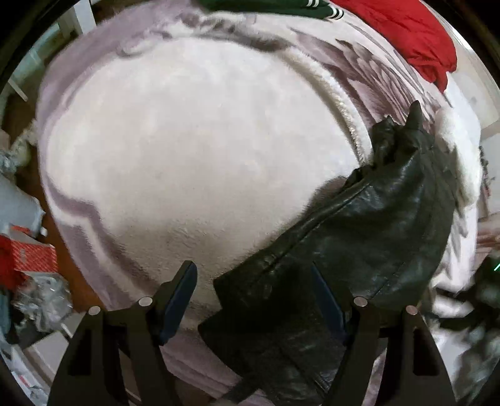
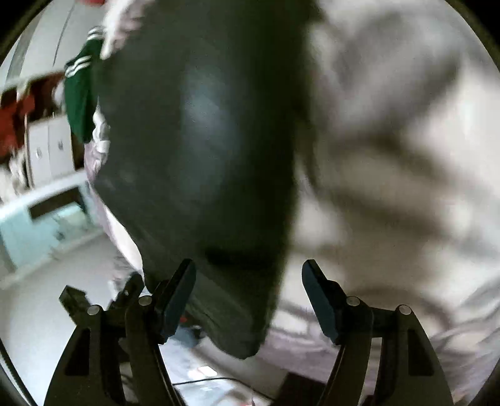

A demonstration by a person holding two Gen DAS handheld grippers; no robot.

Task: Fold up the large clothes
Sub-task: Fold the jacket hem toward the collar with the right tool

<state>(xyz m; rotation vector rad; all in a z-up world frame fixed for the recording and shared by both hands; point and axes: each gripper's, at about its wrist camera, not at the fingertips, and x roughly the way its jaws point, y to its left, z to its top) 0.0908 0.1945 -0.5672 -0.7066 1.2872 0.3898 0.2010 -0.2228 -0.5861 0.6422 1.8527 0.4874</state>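
Black leather of a jacket point(image 1: 359, 225) fills the space nearest the left gripper point(image 1: 254, 299), whose two fingers stand spread wide: the left finger point(image 1: 179, 299) hangs over pale fleece, and the right finger point(image 1: 328, 304) sits against or just above the dark leather, though contact cannot be told for sure. Nothing is pinched between them. That jacket lies crumpled on a fluffy white and lilac blanket point(image 1: 175, 150) that covers the bed, with a sleeve or collar end poking up toward the far right. At the far edge of the blanket rest a green garment with white stripes point(image 1: 300, 7) and a red garment point(image 1: 412, 34). Beside the bed on the left, on the floor, sits a red patterned box point(image 1: 34, 259); what it holds is not clear, and crumpled grey wrapping point(image 1: 40, 303) lies beside it. From the right wrist camera, the right gripper point(image 2: 248, 299) is likewise spread apart and holds nothing; the blurred black jacket point(image 2: 200, 150) hangs or bulges right in front of it, its lower edge dropping between the two fingers without being clamped. Pale blanket folds point(image 2: 400, 162) fill the right side, the green striped garment point(image 2: 79, 93) shows at the upper left, and white cabinet doors point(image 2: 50, 150) stand further behind.
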